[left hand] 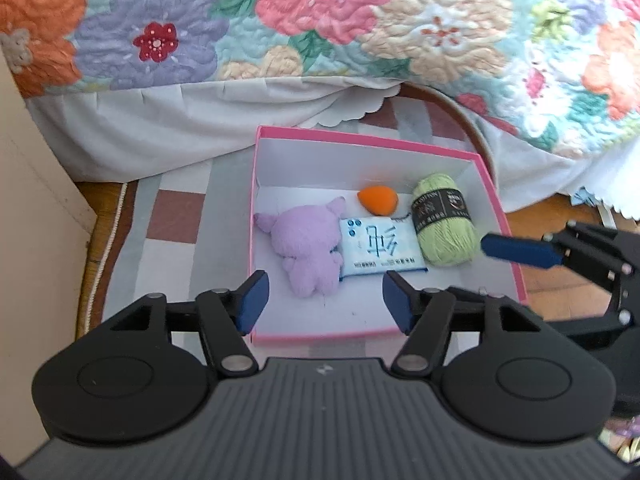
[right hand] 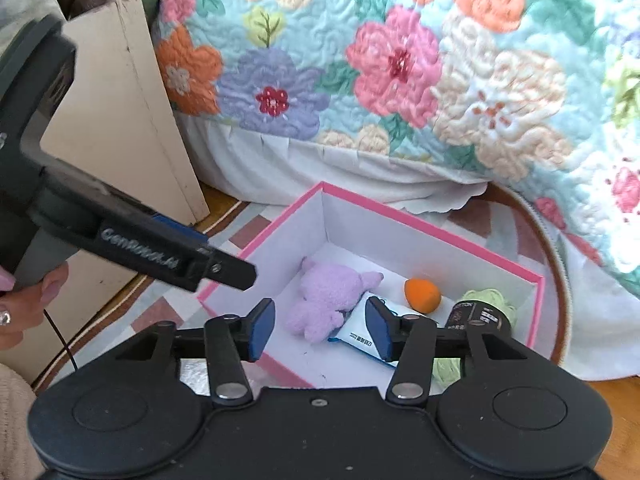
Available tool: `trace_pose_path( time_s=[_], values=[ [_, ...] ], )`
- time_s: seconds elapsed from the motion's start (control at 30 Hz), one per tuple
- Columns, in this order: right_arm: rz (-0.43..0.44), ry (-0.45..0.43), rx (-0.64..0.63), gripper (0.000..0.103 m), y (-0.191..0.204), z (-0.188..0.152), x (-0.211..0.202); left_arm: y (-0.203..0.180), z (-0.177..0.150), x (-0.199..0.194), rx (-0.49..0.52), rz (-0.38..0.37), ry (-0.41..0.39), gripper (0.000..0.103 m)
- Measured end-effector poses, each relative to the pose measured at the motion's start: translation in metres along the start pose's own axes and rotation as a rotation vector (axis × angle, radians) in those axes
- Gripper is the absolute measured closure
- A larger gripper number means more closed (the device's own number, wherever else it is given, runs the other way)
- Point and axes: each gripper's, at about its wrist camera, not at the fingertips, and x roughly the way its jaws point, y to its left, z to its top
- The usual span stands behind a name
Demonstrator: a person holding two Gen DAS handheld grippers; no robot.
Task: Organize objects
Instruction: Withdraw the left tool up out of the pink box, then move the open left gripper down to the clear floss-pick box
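A pink-rimmed white box (left hand: 500,216) (right hand: 472,242) stands on the rug. Inside lie a purple plush toy (left hand: 306,246) (right hand: 328,300), a blue-and-white tissue pack (left hand: 380,250) (right hand: 356,334), an orange egg-shaped sponge (left hand: 378,200) (right hand: 422,295) and a green yarn ball (left hand: 444,220) (right hand: 486,300). My left gripper (left hand: 324,302) is open and empty above the box's near edge. My right gripper (right hand: 320,332) is open and empty above the box's near side; it also shows in the left wrist view (left hand: 516,252) beside the yarn.
A floral quilt (left hand: 320,20) (right hand: 400,60) with a white bed skirt hangs behind the box. A checked rug (left hand: 172,216) covers the wooden floor. A beige panel (right hand: 120,120) stands at the left. The left gripper's body (right hand: 120,224) crosses the right wrist view.
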Motion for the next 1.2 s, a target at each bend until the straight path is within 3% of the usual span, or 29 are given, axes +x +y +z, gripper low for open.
trace_pose_path(
  time_s=[0.2, 0.27, 0.57, 0.67, 0.77, 1.07, 1.2],
  values=[
    [-0.039, 0.012, 0.022, 0.042, 0.005, -0.004, -0.024, -0.007, -0.012, -0.025, 0.032, 0.008, 0.019, 0.038],
    [-0.047, 0.012, 0.028, 0.041, 0.007, -0.005, -0.032, -0.007, -0.017, -0.035, 0.036, 0.011, 0.011, 0.033],
    [-0.067, -0.016, 0.081, 0.021, 0.014, -0.018, -0.068, -0.005, -0.041, -0.072, 0.053, 0.053, -0.010, 0.028],
    [-0.060, -0.018, 0.069, 0.018, 0.017, -0.025, -0.077, -0.003, -0.051, -0.083, 0.054, 0.009, -0.019, 0.028],
    [-0.011, -0.047, 0.049, 0.006, 0.020, -0.033, -0.088, -0.001, -0.061, -0.092, 0.047, -0.015, -0.024, 0.028],
    [0.012, -0.065, 0.047, 0.005, 0.029, -0.054, -0.107, 0.003, -0.086, -0.093, 0.017, -0.001, -0.003, 0.028],
    [-0.026, -0.094, 0.031, 0.005, 0.033, -0.063, -0.114, 0.003, -0.092, -0.088, 0.002, -0.008, 0.015, 0.028]
  ],
)
